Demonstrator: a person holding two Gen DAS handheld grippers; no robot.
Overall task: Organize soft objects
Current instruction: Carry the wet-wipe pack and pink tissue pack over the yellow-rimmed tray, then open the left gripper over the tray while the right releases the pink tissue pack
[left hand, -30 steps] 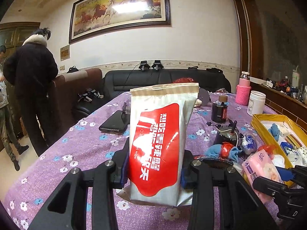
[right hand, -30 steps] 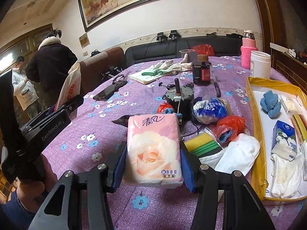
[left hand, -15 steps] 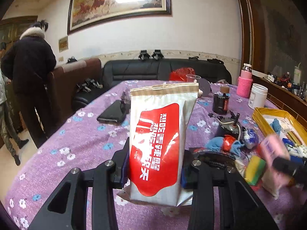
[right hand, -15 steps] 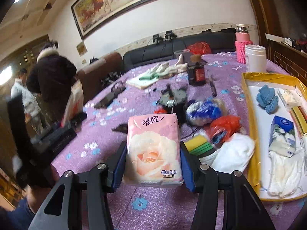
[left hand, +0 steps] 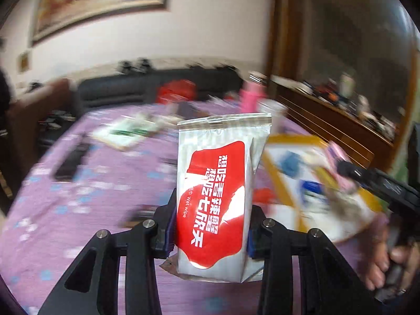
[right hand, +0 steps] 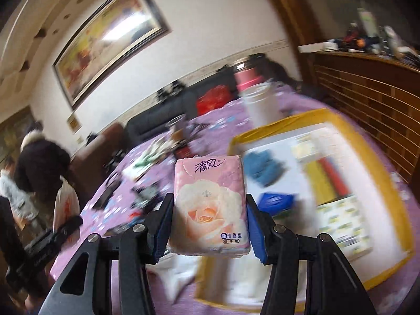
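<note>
My left gripper (left hand: 211,225) is shut on a silver and red wet-wipe pack (left hand: 218,197), held upright above the purple flowered tablecloth (left hand: 99,183). My right gripper (right hand: 208,221) is shut on a pink tissue pack with a rose print (right hand: 208,204), held above the near left corner of the yellow tray (right hand: 378,168). The tray holds a blue cloth (right hand: 263,168), a blue tissue box (right hand: 275,200), yellow and red sponges and a patterned pack. In the left wrist view the right gripper with the pink pack (left hand: 341,168) hangs over the tray (left hand: 291,139).
A white jar (right hand: 261,105) and a pink bottle (right hand: 246,76) stand behind the tray. Black gadgets, a phone (left hand: 71,162) and a notebook (left hand: 126,131) lie across the table. A white cloth (right hand: 178,273) lies under my right gripper. Two people stand at far left (right hand: 39,162). Both views are blurred.
Both grippers have swung right toward the yellow tray with their packs still held. The right gripper now hangs over the tray's near corner; both views are motion-blurred.
</note>
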